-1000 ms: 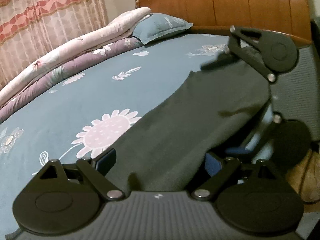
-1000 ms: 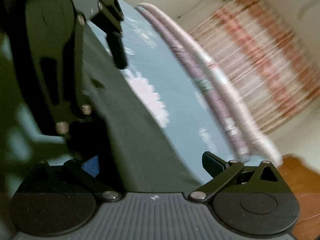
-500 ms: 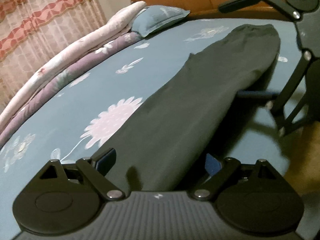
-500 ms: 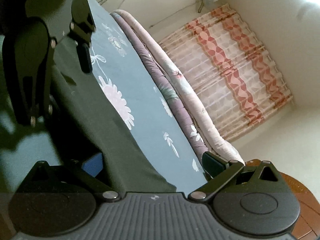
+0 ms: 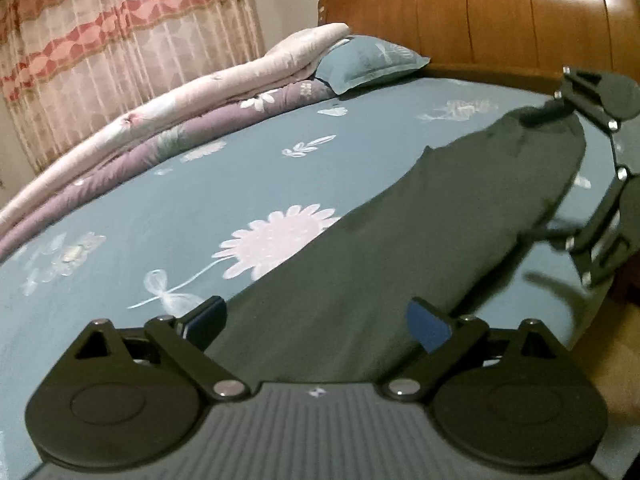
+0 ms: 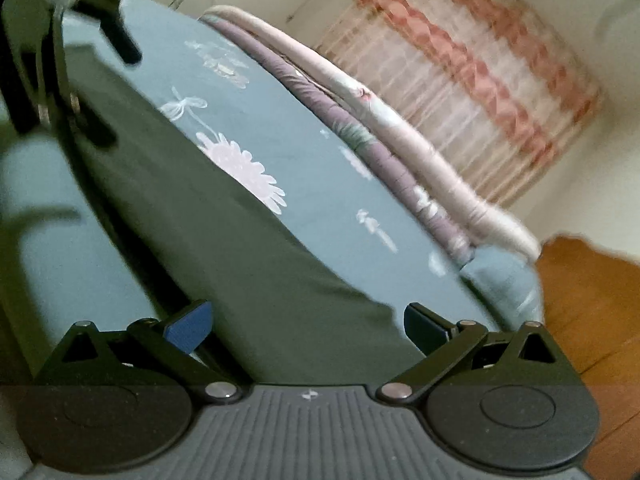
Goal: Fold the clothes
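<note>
A long dark green garment lies stretched flat on the blue flowered bed sheet. My left gripper is open at the near end, with the cloth running between its blue-padded fingers. At the far end, by the headboard, my right gripper stands open astride the garment's other end. In the right wrist view the same garment runs from between the right gripper's spread fingers up to the left gripper at the top left.
A rolled pink and purple quilt lies along the far side of the bed, and a blue pillow rests against the wooden headboard. A pink striped curtain hangs behind. The bed edge is close on the right.
The right gripper swung up from close over the garment, then came down at its far end. The garment now lies drawn out long. Both grippers' fingers stayed apart.
</note>
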`<state>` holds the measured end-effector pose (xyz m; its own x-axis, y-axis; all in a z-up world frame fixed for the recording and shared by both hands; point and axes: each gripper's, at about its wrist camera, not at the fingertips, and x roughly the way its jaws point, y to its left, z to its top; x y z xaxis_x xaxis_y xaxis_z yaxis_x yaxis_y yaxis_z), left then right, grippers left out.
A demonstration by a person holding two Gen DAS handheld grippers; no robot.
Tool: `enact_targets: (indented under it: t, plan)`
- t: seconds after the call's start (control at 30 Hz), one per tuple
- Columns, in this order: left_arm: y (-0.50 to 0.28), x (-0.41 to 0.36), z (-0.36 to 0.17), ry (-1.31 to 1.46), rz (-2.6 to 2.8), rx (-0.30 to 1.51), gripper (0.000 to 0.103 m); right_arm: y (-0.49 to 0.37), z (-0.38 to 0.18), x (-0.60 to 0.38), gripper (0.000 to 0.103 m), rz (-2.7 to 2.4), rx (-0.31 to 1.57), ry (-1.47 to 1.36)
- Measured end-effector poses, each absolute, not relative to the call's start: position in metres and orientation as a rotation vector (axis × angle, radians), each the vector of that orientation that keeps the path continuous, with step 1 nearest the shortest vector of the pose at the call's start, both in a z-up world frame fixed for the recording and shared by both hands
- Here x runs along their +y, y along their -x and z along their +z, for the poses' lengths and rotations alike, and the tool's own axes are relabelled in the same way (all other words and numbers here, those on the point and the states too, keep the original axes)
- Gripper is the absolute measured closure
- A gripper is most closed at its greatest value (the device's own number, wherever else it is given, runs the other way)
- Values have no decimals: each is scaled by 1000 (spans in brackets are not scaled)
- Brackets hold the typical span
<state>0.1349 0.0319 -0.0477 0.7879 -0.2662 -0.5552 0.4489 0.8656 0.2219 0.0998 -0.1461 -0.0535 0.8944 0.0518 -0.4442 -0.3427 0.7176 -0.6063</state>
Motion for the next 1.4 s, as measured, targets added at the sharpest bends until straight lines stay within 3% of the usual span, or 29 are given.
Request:
enact_targets:
  t: [0.23,0.47,0.67,0.9,1.13,1.4]
  plan:
    - [-154,41,-79,-289,-386,693,6,-140,-77,-148,0,243,594,579]
    - [-159,59,-46,-265,-361,764,6,-157,-45,-186,0,282,735,362]
    - [-201,19,-29,27,-592,826,6,-205,-32,-221,0,372,907,-31]
    - [-235,-10,-59,303,-749,1023,3,-213,-42,-259,0,491,1052,-308]
    - [-239,11,-62,293,-604,1094,5,-211,-52,-308,0,478,1092,-425]
    - [-252,-45,-42,354,-715,1130,4,-214,-27,-357,0,383,1007,-452]
